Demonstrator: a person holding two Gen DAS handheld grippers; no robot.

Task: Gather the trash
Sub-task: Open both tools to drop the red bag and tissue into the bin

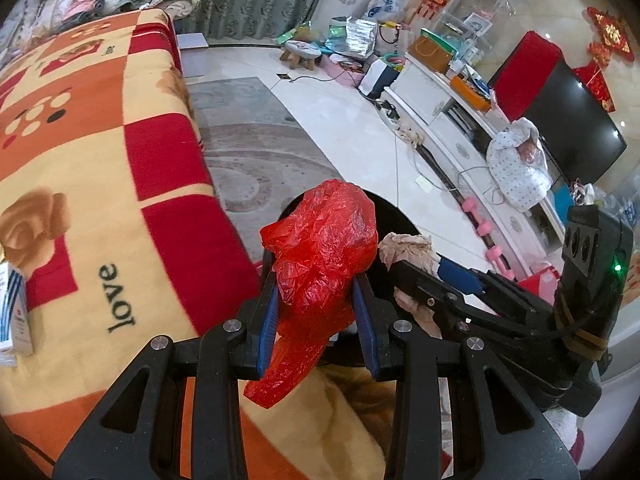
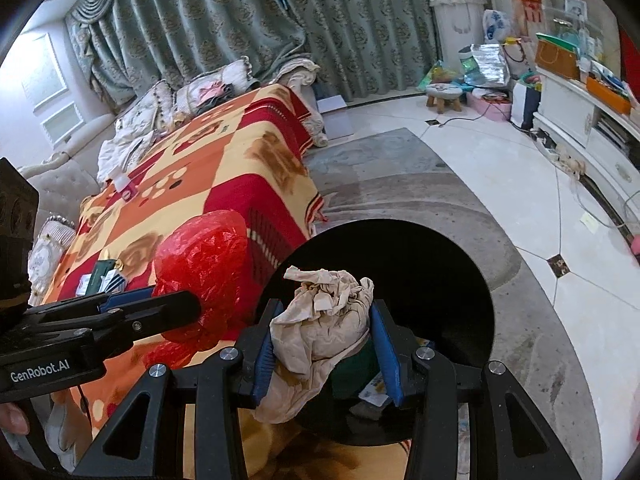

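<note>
left gripper point(image 1: 316, 308) jaws clenched on red plastic bag point(image 1: 320, 248): light, slick, squashy | right gripper point(image 2: 324, 344) jaws grasping paper wad point(image 2: 324, 316): soft, weightless | you hold both mid-bulk; black bin point(image 2: 420, 280) at 12 o'clock

A patterned blanket point(image 1: 100, 152) lies beside a grey rug point(image 1: 248, 140).

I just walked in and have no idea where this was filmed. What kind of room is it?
Most likely a home living room. A flat television stands on a long white cabinet, heavy patterned curtains cover the far wall, and a sofa draped in a red and orange blanket sits beside a grey rug.
</note>
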